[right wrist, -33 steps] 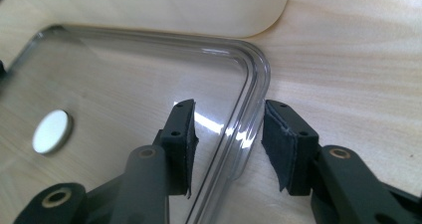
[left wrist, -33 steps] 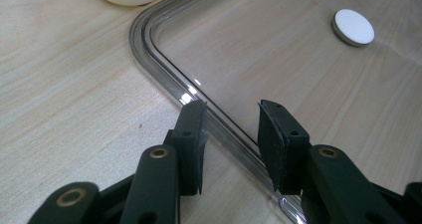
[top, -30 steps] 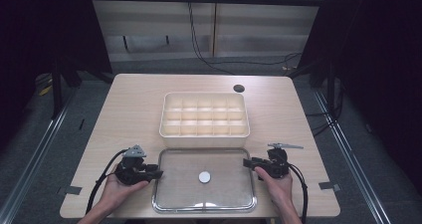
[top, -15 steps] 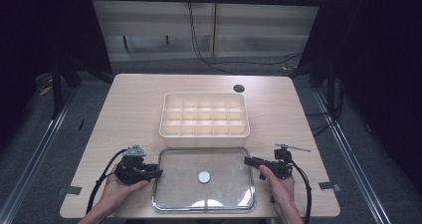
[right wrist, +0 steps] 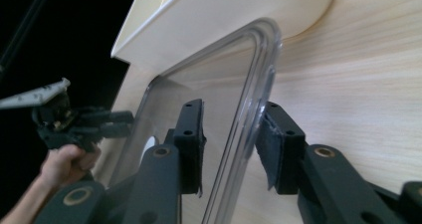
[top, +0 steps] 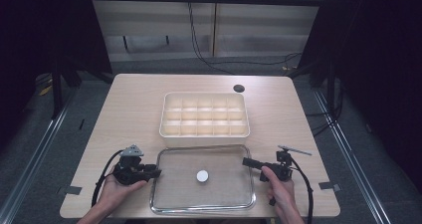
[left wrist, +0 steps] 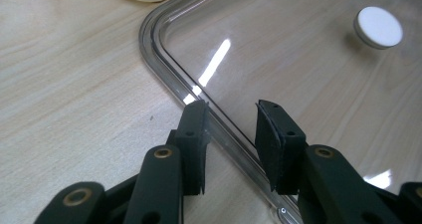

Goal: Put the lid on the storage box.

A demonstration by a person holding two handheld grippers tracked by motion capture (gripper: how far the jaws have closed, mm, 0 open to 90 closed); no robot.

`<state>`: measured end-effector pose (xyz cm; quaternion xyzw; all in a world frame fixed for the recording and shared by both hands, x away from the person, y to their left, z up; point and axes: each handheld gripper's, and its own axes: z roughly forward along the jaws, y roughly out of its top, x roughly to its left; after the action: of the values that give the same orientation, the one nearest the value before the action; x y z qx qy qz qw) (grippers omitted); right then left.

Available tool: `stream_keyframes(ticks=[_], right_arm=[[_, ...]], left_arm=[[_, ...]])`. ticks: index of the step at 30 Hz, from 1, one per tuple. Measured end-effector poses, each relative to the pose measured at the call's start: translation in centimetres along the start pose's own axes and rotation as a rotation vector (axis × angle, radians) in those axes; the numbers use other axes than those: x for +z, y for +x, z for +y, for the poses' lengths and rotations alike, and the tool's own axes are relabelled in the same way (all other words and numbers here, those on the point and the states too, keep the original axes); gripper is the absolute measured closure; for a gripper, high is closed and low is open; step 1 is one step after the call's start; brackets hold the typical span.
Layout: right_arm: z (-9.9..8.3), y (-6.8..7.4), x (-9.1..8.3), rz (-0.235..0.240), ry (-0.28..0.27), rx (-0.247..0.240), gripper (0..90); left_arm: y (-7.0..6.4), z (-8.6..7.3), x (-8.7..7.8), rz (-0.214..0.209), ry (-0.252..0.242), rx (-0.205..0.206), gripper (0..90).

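Dark room, pale counter (top: 129, 109): our right hand-held gripper (top: 247, 162) has swung in, both now spread astride the clear lid's (top: 219, 194) rims, ready to pinch.

A clear lid (top: 204, 194) with a white knob (top: 202, 175) lies on the pale wood-grain counter (top: 134, 109), beside a cream box (top: 204, 115); both hand-held grippers are black.

The compartment box (top: 204, 118) just behind the clear lid (top: 174, 199) blocks forward passage.

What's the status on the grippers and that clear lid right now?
Left gripper open, straddling clear lid's left rim. Right gripper open, straddling right rim. Lid flat on table, beside compartment box. Nothing blocking.
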<state>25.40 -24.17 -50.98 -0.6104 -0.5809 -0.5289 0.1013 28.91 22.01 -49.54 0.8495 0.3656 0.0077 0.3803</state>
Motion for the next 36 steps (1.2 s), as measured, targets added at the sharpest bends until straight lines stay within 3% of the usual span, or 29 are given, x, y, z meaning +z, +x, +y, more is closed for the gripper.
stream_keyframes(ticks=[2,3,6,10,13,18,24,25,32,33,36], right_arm=[[0.0,0.7,0.3,-0.068,0.015,-0.055,61.0],[0.1,0.8,0.4,-0.079,0.022,-0.076,62.4],[0.3,0.7,0.2,-0.067,0.022,-0.099,67.2],[0.7,0.8,0.2,-0.051,0.042,-0.142,67.1],[0.8,1.0,0.4,-0.001,0.038,-0.139,67.1],[0.9,1.0,0.3,0.014,0.042,-0.144,69.6],[0.7,1.5,-0.2,0.039,-0.007,-0.144,73.8],[0.7,1.6,-0.3,0.04,-0.011,-0.148,74.0],[0.7,1.8,-0.5,0.044,-0.015,-0.164,74.5],[0.8,1.8,-0.5,0.046,-0.014,-0.167,74.6],[0.7,2.0,-0.7,0.039,-0.016,-0.176,74.5]], left_arm=[[-0.1,0.0,0.0,0.004,0.001,0.001,65.2],[0.0,0.0,0.0,0.005,0.0,0.001,65.1],[0.0,0.0,0.0,0.001,-0.001,0.003,65.0],[0.2,0.0,0.1,-0.001,-0.007,-0.002,64.9],[0.3,0.1,0.1,0.001,-0.01,-0.012,65.1],[0.4,0.1,0.2,-0.015,-0.017,-0.019,64.0],[0.7,0.1,0.1,-0.015,-0.029,-0.045,49.5],[0.9,0.1,0.0,-0.028,-0.03,-0.06,47.7],[0.9,0.1,0.1,-0.047,-0.038,-0.065,38.0],[0.8,0.1,0.3,-0.086,-0.046,-0.079,36.6],[0.7,0.2,0.6,-0.104,-0.05,-0.081,36.7]])
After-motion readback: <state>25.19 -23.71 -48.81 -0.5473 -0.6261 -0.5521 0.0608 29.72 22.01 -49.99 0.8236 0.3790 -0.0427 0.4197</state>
